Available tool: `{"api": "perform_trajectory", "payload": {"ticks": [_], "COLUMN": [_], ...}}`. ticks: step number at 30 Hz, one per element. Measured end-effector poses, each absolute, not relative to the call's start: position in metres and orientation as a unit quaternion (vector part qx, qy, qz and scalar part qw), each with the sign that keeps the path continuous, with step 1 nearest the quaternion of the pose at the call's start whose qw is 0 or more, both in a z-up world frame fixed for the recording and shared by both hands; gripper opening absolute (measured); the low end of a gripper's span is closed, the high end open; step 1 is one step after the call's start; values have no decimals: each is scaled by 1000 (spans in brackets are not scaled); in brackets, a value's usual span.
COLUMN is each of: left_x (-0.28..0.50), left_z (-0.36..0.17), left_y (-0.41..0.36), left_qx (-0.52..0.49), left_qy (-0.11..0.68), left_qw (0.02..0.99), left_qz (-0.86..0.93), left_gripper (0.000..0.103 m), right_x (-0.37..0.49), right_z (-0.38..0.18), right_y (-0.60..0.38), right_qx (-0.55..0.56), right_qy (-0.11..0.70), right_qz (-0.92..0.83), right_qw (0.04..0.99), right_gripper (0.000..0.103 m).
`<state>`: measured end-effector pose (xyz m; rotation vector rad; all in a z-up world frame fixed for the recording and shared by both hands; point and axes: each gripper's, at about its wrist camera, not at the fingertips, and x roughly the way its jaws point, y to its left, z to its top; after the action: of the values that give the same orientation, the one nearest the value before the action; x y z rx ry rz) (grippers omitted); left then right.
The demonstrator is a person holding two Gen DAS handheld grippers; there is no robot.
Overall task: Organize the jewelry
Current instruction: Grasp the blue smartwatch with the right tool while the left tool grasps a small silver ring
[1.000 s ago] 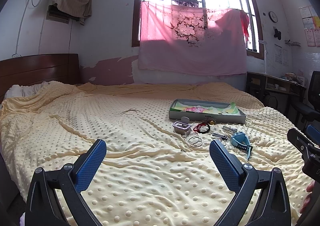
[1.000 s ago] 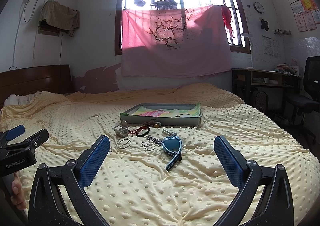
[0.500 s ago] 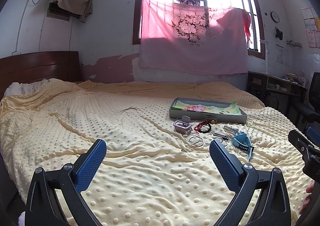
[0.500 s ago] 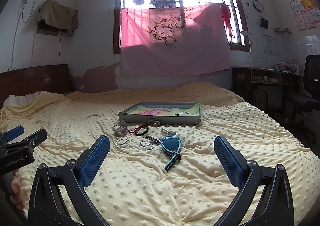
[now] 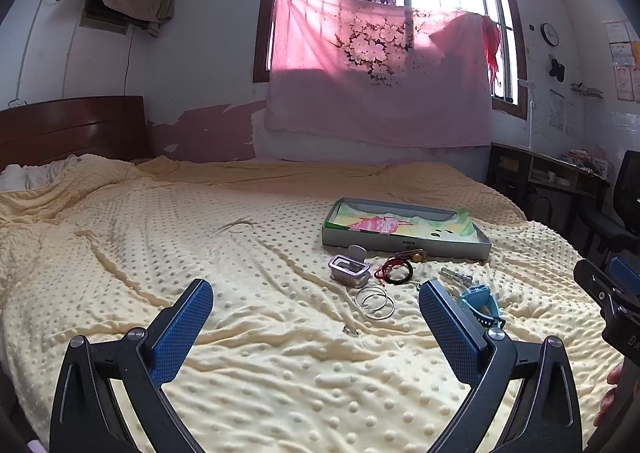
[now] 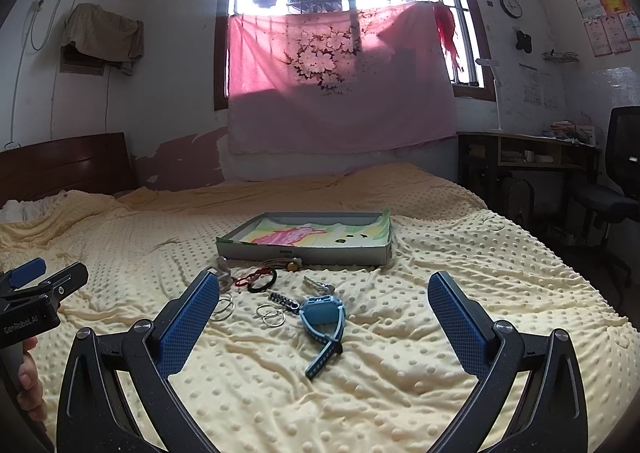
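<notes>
Nothing sorted yet, by the look of it. Left gripper (image 5: 316,307) and right gripper (image 6: 324,299) both spread wide, empty. Blue plastic watch (image 6: 320,311), silver bangles (image 5: 375,301) and red-and-black cord bracelets (image 5: 394,271) lie loose mid-bed on the yellow dotted blanket (image 5: 160,237), near the shallow grey cardboard tray (image 6: 304,251).

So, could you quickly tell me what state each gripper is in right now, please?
Left gripper: open, holding nothing, above the blanket.
Right gripper: open, holding nothing, facing the blue watch.
</notes>
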<state>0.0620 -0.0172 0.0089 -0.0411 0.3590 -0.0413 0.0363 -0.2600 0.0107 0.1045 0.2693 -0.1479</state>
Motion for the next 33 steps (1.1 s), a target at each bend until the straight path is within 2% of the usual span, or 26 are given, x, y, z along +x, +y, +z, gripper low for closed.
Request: {"api": "perform_trajectory", "payload": {"ticks": [10, 18, 20, 24, 25, 26, 30, 32, 33], "left_x": [116, 161, 168, 180, 182, 184, 195, 202, 204], "left_z": [6, -37, -49, -68, -71, -75, -87, -94, -96], "left_y": [-22, -23, -26, -34, -35, -36, -39, -41, -41], "left_qx": [-33, -51, -48, -46, -46, -47, -54, -54, -55], "left_qy": [193, 277, 296, 333, 340, 347, 374, 390, 396], "left_qw": [981, 958, 952, 937, 934, 931, 917, 910, 908], "left_qz": [-14, -55, -65, -92, -98, -105, -124, -127, -129], "left_gripper": [103, 102, 95, 75, 69, 67, 53, 48, 44], "right_x": [94, 142, 153, 170, 174, 176, 190, 198, 202], "right_z": [8, -26, -38, -64, -68, -72, -85, -91, -95], "right_y": [-273, -281, -284, -285, -284, -284, -280, -278, -276], "right_qx": [53, 67, 79, 95, 97, 98, 103, 103, 103], "right_qy": [145, 200, 220, 265, 274, 282, 312, 326, 334], "right_qz": [-74, -36, -23, -9, -3, 1, 15, 19, 21], "right_qw": [985, 977, 972, 960, 957, 954, 944, 940, 937], "right_gripper": [102, 102, 102, 100, 96, 93, 88, 77, 76]}}
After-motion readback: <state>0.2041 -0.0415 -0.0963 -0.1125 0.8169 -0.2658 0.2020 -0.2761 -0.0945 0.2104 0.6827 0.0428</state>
